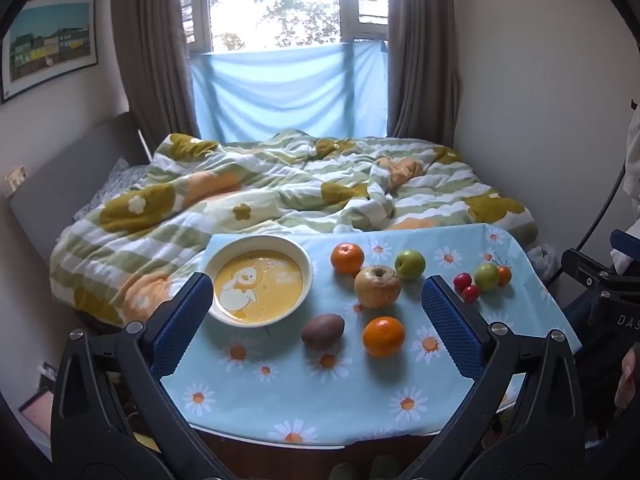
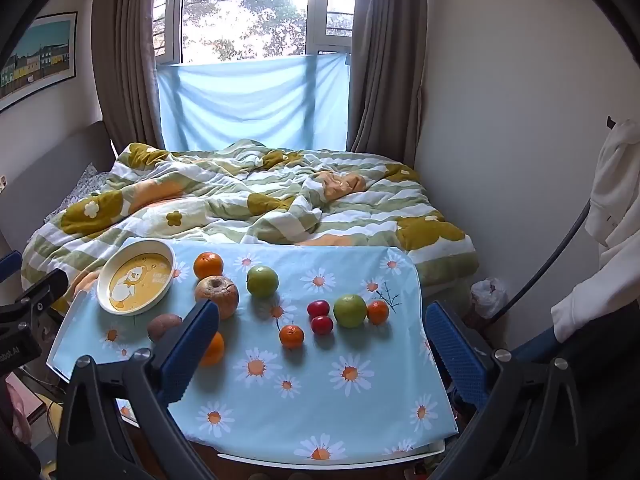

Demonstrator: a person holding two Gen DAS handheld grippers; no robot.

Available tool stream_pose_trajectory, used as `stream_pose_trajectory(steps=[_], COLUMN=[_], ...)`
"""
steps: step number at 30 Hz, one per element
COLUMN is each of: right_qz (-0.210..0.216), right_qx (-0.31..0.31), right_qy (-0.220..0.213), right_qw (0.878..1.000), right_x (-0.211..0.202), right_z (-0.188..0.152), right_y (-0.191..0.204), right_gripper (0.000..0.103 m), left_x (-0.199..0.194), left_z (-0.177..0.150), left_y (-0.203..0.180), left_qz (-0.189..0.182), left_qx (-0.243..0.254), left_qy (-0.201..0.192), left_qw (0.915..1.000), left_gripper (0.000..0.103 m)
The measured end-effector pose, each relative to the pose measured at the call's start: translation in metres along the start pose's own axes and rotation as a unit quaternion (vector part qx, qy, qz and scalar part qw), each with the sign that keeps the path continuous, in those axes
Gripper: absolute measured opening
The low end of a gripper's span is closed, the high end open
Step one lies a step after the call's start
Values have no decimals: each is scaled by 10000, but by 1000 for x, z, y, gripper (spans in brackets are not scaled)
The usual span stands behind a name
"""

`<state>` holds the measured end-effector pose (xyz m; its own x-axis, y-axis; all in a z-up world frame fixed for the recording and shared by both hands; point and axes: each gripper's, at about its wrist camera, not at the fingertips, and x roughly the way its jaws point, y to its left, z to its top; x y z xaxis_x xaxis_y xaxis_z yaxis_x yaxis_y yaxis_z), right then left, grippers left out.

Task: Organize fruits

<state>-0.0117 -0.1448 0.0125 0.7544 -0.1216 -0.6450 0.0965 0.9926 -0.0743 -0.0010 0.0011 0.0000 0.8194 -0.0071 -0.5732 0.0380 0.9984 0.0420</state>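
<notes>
Both grippers, left gripper (image 1: 316,300) and right gripper (image 2: 322,332), hang released over the counter (image 2: 320,408). Fruits sit mid-frame beside the empty bowl (image 1: 258,280). That wrinkled apple (image 1: 377,286) looks maybe soft, so grab it gently round the middle.

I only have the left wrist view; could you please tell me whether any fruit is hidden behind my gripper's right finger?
Observer: Yes, a small orange mandarin lies on the daisy-print blue tablecloth, on the near side of the two small red fruits.
Operator: Thank you. Is the right gripper holding anything?
Observer: No, the right gripper is open, with its jaws wide apart and nothing gripped.
</notes>
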Motion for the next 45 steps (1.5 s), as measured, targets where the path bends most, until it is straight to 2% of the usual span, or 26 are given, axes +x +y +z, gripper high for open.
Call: stream_pose_trajectory(steps=[6,13,18,45], right_qz=[3,-21,-4,42], right_qx=[8,-29,2,30], right_qy=[-17,5,6,31], right_qw=[10000,10000,10000,10000], right_x=[-1,1,1,1], right_z=[0,0,0,0], right_y=[1,1,3,-2], right_gripper=[103,103,103,103], left_x=[-1,0,3,0], left_z=[1,2,1,3], left_y=[-3,-2,0,1], left_qz=[-133,-26,-126,-189], left_qx=[20,77,9,-163], left_qy=[-22,-42,25,-44], left_qw=[9999,10000,9999,9997], left_gripper=[103,103,103,103])
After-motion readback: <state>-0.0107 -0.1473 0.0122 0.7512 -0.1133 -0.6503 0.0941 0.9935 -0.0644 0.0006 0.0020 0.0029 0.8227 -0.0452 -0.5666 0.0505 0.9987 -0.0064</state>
